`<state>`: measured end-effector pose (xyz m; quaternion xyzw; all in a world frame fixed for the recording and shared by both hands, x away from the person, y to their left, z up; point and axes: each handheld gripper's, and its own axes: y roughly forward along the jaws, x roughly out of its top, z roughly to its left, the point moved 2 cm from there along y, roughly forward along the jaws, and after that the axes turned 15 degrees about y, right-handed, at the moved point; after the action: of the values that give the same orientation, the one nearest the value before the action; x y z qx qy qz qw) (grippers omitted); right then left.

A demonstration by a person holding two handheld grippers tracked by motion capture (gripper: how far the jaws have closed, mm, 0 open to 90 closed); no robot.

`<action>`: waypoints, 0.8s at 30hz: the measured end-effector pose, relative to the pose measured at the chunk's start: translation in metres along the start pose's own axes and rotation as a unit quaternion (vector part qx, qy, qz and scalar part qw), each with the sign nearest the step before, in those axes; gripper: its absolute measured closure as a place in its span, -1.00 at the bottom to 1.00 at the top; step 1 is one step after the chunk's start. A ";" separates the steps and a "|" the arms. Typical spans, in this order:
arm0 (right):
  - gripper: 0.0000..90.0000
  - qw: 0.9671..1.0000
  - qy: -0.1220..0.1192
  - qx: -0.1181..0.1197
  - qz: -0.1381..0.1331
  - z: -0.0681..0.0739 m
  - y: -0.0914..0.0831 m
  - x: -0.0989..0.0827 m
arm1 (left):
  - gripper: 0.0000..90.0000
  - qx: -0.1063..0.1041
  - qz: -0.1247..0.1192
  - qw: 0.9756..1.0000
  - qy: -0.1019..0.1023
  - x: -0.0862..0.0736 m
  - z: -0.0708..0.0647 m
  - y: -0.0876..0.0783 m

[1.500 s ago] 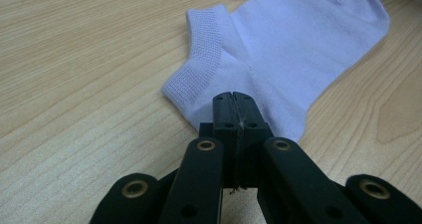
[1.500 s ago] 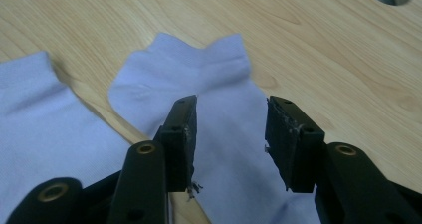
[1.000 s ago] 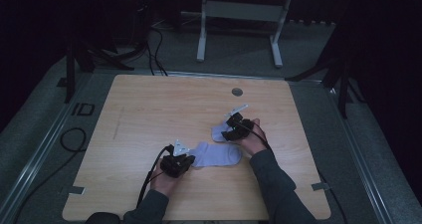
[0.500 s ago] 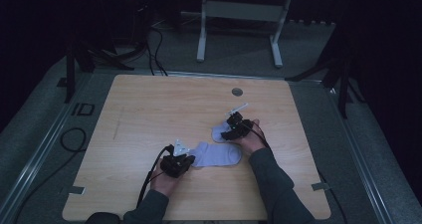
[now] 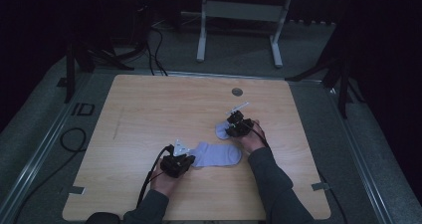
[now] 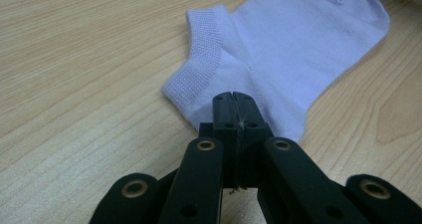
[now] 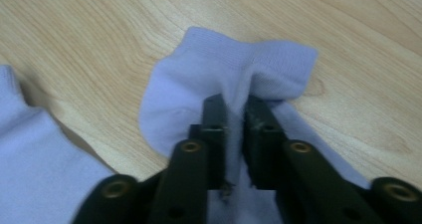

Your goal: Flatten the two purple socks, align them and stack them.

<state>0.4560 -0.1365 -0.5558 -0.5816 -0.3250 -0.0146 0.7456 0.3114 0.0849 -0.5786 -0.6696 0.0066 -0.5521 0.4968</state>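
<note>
Sock (image 5: 216, 154) | left tool (image 6: 233, 98) clamps cuff | right tool (image 7: 234, 104) just closing, pinches fold

A pale lilac cotton ankle sock (image 5: 217, 154) is laid flat on the light wooden bench (image 5: 149, 114), between the left hand-held gripper (image 5: 185, 160) and the right hand-held gripper (image 5: 233, 129).

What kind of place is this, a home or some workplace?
Probably a recording lab or studio, not a home: one bare wooden table on grey floor, dark surroundings, loose cables and a metal stand behind it.
</note>
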 end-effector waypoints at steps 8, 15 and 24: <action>0.93 1.000 0.013 0.005 -0.003 -0.003 0.000 0.000 | 0.99 -0.001 -0.001 1.000 -0.001 0.000 0.000 0.000; 0.93 1.000 0.004 0.004 -0.012 -0.001 -0.011 0.001 | 0.99 -0.001 -0.001 1.000 -0.001 0.000 0.000 0.000; 0.93 0.999 -0.004 0.020 -0.049 -0.004 -0.047 -0.001 | 0.99 0.000 -0.002 1.000 0.000 0.000 0.000 0.000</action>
<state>0.4384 -0.1552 -0.5159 -0.5495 -0.3565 -0.0426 0.7544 0.3114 0.0848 -0.5789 -0.6695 0.0057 -0.5532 0.4957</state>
